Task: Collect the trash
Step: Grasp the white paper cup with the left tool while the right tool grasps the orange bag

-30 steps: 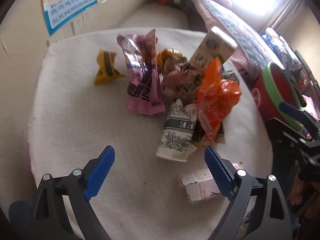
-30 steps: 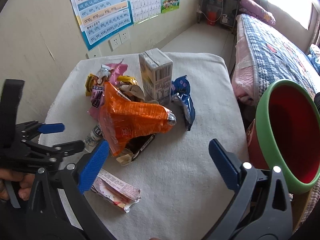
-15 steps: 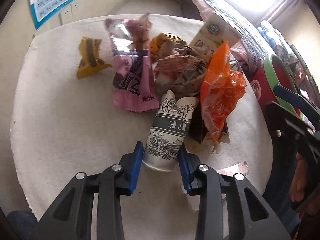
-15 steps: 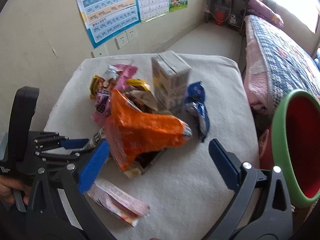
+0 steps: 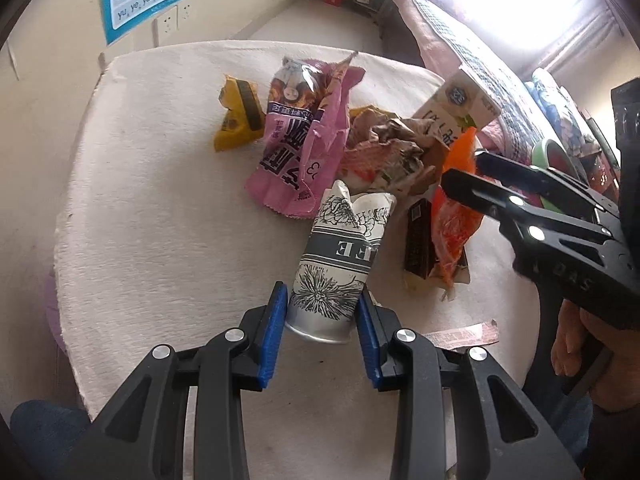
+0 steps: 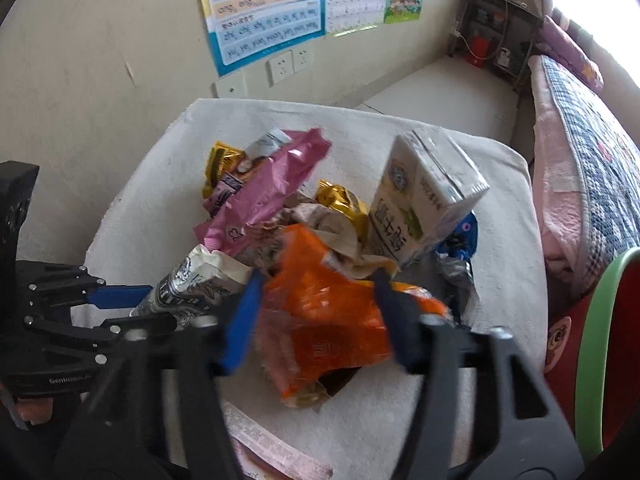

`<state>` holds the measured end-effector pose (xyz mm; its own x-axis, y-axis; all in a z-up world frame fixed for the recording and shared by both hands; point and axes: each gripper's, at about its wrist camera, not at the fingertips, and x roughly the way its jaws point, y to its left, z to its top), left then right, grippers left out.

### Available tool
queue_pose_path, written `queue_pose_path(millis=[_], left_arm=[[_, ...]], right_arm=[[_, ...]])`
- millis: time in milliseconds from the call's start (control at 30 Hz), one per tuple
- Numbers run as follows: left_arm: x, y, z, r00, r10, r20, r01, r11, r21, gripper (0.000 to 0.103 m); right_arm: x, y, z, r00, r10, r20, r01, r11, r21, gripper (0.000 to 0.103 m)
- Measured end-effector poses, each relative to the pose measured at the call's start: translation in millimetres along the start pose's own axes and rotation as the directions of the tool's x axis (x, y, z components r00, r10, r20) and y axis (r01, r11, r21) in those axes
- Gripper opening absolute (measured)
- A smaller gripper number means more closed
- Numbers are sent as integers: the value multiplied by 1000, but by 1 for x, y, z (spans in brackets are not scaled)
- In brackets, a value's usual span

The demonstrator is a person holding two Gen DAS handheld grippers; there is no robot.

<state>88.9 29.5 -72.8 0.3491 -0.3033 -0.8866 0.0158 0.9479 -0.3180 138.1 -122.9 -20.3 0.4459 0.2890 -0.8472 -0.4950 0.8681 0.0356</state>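
My right gripper has closed in around the orange wrapper; my left gripper clamps the paper cup on the bench.

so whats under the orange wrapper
A dark brown packet pokes out from beneath the orange wrapper, lying on the white tablecloth. The right gripper straddles the wrapper, so whatever else lies under its middle is covered.
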Motion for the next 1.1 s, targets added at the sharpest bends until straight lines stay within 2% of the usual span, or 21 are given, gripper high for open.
queue_pose_path(millis=[33, 67, 100, 167, 233, 533, 633, 667, 733, 800, 900, 1100], left_arm=[[-2, 1, -1, 1000, -2, 4, 2, 1000, -2, 32], [-4, 1, -2, 1000, -4, 7, 4, 1000, -4, 32], [-6, 2, -4, 1000, -6, 10, 6, 1000, -6, 32], [-10, 1, -6, 1000, -13, 18, 13, 1000, -8, 32], [-13, -3, -7, 1000, -15, 25, 15, 1000, -6, 32], [-31, -16, -8, 998, -9, 60, 8, 1000, 10, 32], [-38, -21, -10, 997, -1, 74, 0, 1000, 17, 32], [-39, -21, -10, 997, -2, 77, 1, 1000, 16, 32], [-44, -23, -12, 996, -1, 85, -1, 1000, 18, 32], [-47, -21, -13, 996, -1, 91, -1, 1000, 17, 32], [-51, -14, -16, 996, 5, 94, -6, 1000, 9, 32], [-53, 1, -15, 995, 6, 101, -4, 1000, -23, 32]], right_arm=[[-1, 2, 0, 1000, 5, 1, -5, 1000, -5, 28], [-3, 3, 0, 1000, 5, 4, -5, 1000, -10, 16], [-5, 4, -1, 1000, 7, 4, -7, 1000, -12, 10], [-8, 3, -1, 1000, 11, 8, -11, 1000, -12, 8], [-15, 0, -3, 1000, 16, 18, -16, 1000, -1, 1], [-59, -15, -12, 996, 27, 83, -31, 998, 45, 1], [-64, -17, -12, 997, 26, 75, -29, 999, 36, 1], [-64, -17, -12, 997, 14, 73, -16, 999, 33, 7], [-62, -17, -10, 998, 12, 69, -15, 999, 36, 24], [-59, -15, -7, 998, 9, 68, -12, 999, 41, 52], [-53, -11, -3, 997, 4, 75, -7, 999, 41, 58], [-28, -6, 7, 999, -22, 46, 21, 999, 30, 58]])
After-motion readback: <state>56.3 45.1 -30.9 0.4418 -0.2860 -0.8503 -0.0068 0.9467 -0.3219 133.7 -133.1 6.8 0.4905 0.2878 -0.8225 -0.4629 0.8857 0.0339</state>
